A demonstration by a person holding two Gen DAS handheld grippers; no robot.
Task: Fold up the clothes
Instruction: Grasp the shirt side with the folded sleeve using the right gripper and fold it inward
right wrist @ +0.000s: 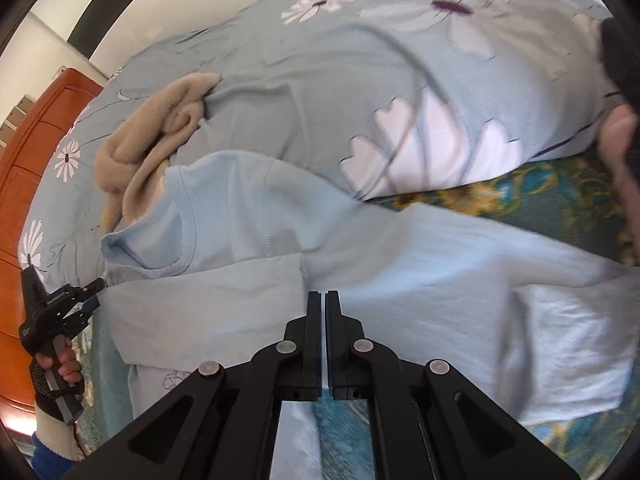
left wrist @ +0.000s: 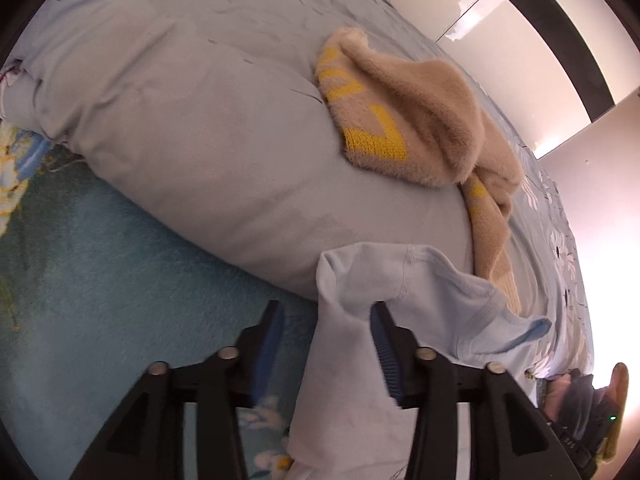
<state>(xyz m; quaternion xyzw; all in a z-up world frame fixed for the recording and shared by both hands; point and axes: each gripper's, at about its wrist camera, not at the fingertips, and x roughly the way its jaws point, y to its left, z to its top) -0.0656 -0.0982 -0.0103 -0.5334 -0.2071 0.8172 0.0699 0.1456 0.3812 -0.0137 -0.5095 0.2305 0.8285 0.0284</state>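
A light blue T-shirt (right wrist: pixel 400 264) lies spread on the bed, collar toward the left, with one part folded over at the near left. In the left wrist view its cloth (left wrist: pixel 352 352) drapes between and over my open left gripper's (left wrist: pixel 326 312) fingers; the jaws stand wide apart. In the right wrist view the left gripper (right wrist: pixel 90 294) sits at the shirt's left edge. My right gripper (right wrist: pixel 323 300) is shut just above the shirt's middle; I cannot see cloth pinched in it.
A beige and yellow fuzzy sweater (left wrist: pixel 404 120) lies bunched on the grey-blue floral duvet (left wrist: pixel 192 120), beyond the shirt. A teal floral blanket (left wrist: pixel 80 280) covers the near bed. A wooden headboard (right wrist: pixel 36 152) stands at the left.
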